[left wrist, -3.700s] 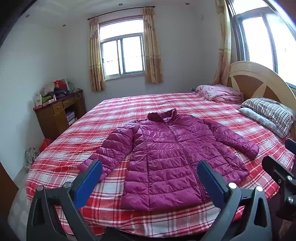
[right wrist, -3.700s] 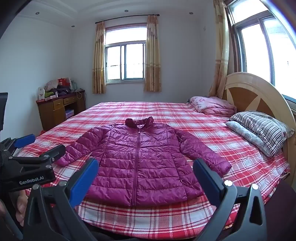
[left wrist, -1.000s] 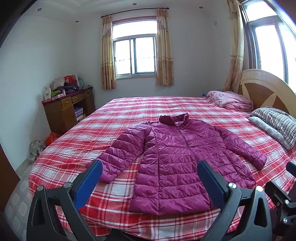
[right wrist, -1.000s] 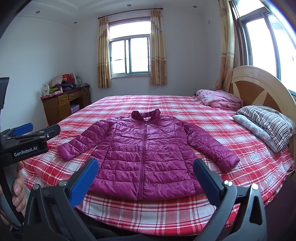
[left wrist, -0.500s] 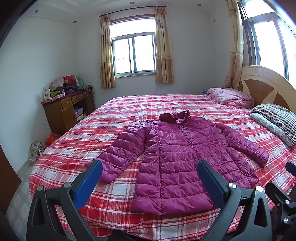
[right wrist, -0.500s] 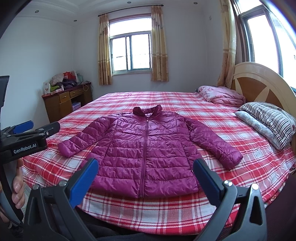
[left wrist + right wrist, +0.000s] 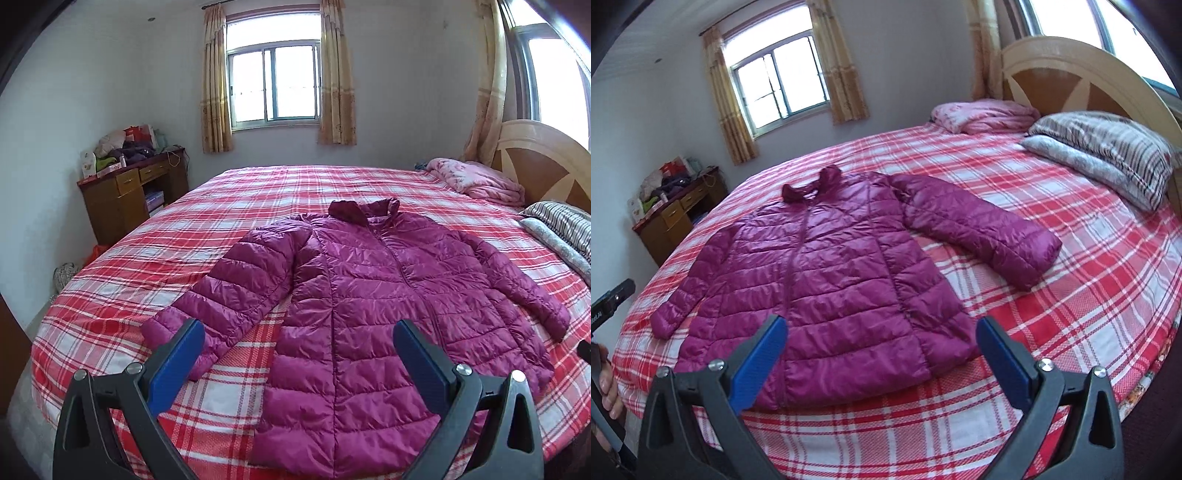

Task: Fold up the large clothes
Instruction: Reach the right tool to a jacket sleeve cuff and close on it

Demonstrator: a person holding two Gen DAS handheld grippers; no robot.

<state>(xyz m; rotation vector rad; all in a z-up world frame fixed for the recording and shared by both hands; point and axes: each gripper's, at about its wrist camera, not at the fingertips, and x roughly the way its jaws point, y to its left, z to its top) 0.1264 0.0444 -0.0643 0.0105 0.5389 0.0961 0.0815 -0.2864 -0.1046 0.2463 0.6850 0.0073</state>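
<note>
A magenta quilted puffer jacket (image 7: 373, 295) (image 7: 827, 266) lies flat and zipped on the bed, collar towards the far window, both sleeves spread outward. My left gripper (image 7: 299, 332) hangs open above the near edge of the bed, over the jacket's left hem, with the left sleeve cuff (image 7: 166, 328) just beyond its left finger. My right gripper (image 7: 881, 325) is open too, hovering over the jacket's lower right hem, and the right sleeve (image 7: 982, 232) stretches away to its right. Neither gripper touches the fabric.
The bed (image 7: 221, 206) has a red plaid sheet. A folded pink blanket (image 7: 986, 114) and striped pillows (image 7: 1108, 147) lie by the wooden headboard (image 7: 1071, 81). A cluttered wooden desk (image 7: 129, 188) stands against the left wall. A hand (image 7: 607, 387) holds the other gripper at the right wrist view's left edge.
Both grippers have come closer to the bed and lower over the jacket's hem. The right gripper has tilted and swung towards the jacket's right side. Both stay open.
</note>
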